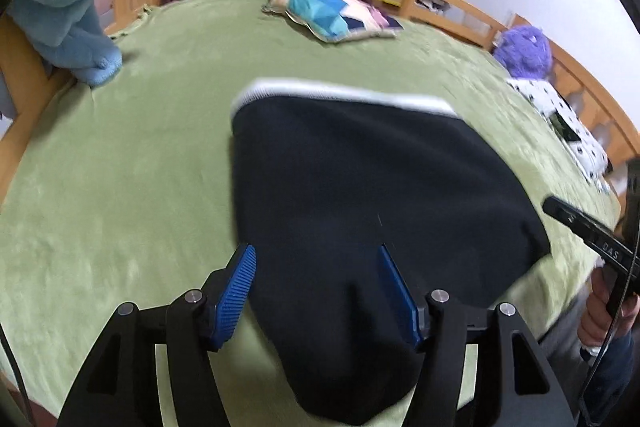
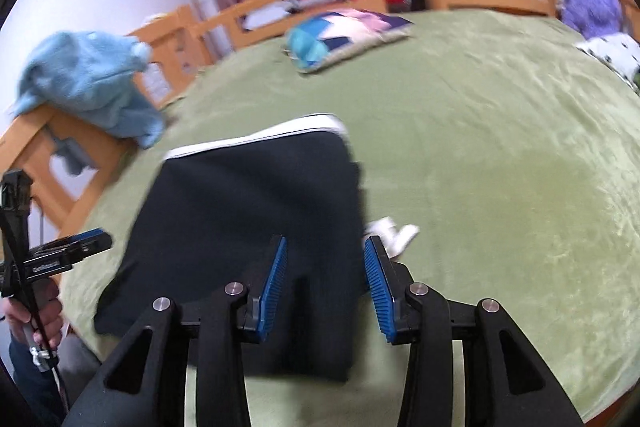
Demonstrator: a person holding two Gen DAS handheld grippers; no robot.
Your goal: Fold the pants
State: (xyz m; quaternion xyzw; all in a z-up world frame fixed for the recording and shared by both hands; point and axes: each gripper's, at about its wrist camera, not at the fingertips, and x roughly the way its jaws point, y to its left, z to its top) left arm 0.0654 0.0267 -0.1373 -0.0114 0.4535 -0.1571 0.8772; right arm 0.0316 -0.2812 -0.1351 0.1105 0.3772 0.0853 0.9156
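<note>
Pants (image 1: 372, 195) — dark, folded — on green bedspread (image 1: 120, 187), wooden-railed bed, both hand-held grippers (image 1: 316, 267) (image 2: 325, 267) spread

Black linkage arms of the left gripper (image 1: 316, 279) and right gripper (image 2: 325, 273), with ribbed blue pads (image 1: 236, 291), silver pivot screws, and a bare-skinned hand (image 2: 38, 315).

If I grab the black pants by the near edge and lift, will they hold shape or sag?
Likely sag: the black pants lie limp, draped flat on the green blanket with soft rounded edges. Probably light, as thin knit. The plush blanket may drag on them. Both hand-held grippers, left and right, are open.
</note>
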